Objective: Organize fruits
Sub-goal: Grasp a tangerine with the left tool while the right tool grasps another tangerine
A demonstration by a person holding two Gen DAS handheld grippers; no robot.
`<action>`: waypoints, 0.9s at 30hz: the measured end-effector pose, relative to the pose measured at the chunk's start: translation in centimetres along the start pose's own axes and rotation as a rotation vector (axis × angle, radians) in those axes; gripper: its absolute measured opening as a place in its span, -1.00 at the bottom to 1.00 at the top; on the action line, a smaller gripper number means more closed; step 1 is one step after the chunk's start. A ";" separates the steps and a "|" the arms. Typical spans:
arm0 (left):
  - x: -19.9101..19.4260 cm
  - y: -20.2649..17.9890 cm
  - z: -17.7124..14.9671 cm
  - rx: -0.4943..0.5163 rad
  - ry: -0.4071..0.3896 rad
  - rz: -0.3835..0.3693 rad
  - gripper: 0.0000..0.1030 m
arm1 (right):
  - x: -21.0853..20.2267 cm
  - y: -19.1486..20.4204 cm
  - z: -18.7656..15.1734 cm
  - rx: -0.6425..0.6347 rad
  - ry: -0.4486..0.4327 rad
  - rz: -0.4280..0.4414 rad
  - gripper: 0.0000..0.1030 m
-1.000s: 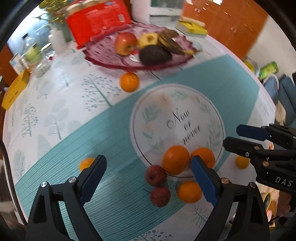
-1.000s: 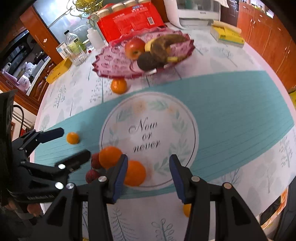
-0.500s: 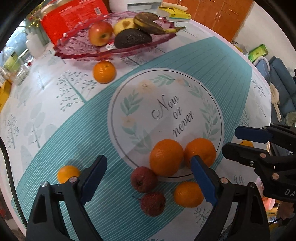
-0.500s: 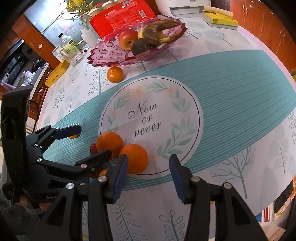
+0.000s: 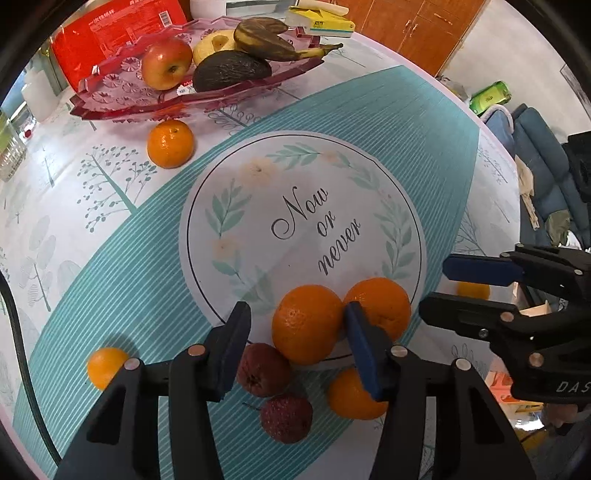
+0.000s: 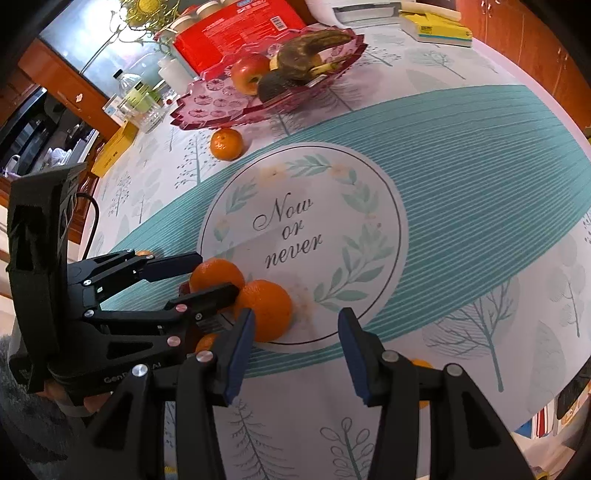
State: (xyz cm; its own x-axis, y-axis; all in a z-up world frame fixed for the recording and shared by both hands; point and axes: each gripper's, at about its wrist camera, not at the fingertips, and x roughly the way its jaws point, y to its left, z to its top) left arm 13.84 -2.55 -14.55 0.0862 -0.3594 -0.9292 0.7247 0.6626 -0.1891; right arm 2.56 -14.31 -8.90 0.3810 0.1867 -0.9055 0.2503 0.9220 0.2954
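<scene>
Two large oranges sit side by side at the near rim of the printed circle. My left gripper [image 5: 297, 325] is open, its jaws either side of the left orange [image 5: 306, 323], the right finger wedged between it and the right orange [image 5: 382, 306]. Two dark red fruits [image 5: 264, 369] and smaller oranges [image 5: 354, 395] lie under the fingers. My right gripper [image 6: 295, 325] is open and empty, just right of the right orange [image 6: 266, 308]. The pink fruit tray [image 5: 110, 99] holds an apple, avocado and bananas at the far side.
A mandarin [image 5: 170, 143] lies in front of the tray; a small orange [image 5: 105, 365] lies at the left. A red box [image 5: 110, 29], bottles and a yellow book [image 6: 436, 27] stand behind the tray. The right gripper shows in the left wrist view [image 5: 480, 288].
My left gripper has moved forward and down onto the left orange and its jaws have narrowed around it. The right gripper has moved closer to the oranges.
</scene>
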 end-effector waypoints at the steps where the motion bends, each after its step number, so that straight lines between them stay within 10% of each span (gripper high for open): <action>1: -0.1 0.2 -0.1 -0.001 0.002 -0.008 -0.04 | 0.1 0.1 0.1 -0.004 0.003 0.003 -0.08; 3: -0.1 0.3 -0.2 -0.003 0.004 -0.041 -0.26 | 0.4 0.3 0.1 -0.010 0.012 0.008 -0.08; 27: -0.5 2.0 -0.1 -0.103 -0.036 0.038 -0.25 | 4.5 0.8 0.4 0.020 0.099 0.119 -0.14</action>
State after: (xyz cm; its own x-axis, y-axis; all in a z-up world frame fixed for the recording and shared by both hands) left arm 15.16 -0.98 -14.47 0.1380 -0.3554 -0.9245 0.6469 0.7391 -0.1876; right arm 4.79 -12.89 -12.60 0.3197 0.3275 -0.8891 0.2268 0.8846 0.4074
